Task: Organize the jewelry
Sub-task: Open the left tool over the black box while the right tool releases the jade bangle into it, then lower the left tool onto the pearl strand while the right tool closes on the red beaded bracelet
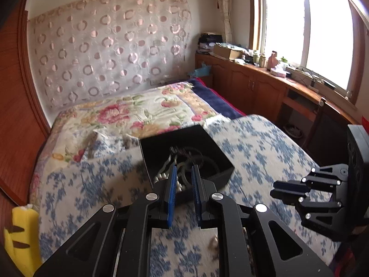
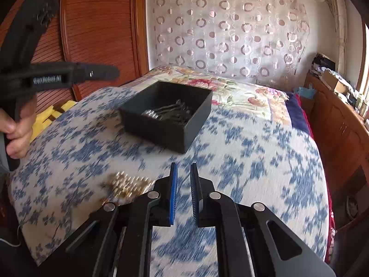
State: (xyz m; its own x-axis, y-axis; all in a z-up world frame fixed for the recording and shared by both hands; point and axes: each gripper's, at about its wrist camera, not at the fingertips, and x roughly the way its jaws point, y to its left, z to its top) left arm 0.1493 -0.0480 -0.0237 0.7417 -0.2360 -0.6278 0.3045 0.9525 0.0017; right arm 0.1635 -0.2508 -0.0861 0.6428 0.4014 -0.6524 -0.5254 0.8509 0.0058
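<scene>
A black open box (image 2: pixel 166 115) sits on a blue-flowered cloth (image 2: pixel 253 157) on the bed; it also shows in the left wrist view (image 1: pixel 184 143). Dark and silver jewelry (image 2: pixel 168 113) lies inside it. A gold beaded chain (image 2: pixel 128 183) lies on the cloth in front of the box, just left of my right gripper (image 2: pixel 183 168). That gripper is slightly open and empty, low over the cloth. My left gripper (image 1: pixel 184 170) is slightly open and empty, above the box's near edge and its jewelry (image 1: pixel 182 161). In the left wrist view the right gripper (image 1: pixel 288 190) is at the right.
A floral bedspread (image 1: pixel 138 110) lies behind the cloth. A wooden headboard (image 2: pixel 92 23) stands at the left. A wooden cabinet (image 1: pixel 265 85) with clutter runs under the window (image 1: pixel 311 30) on the right. A yellow object (image 1: pixel 23 235) is at the bed's left edge.
</scene>
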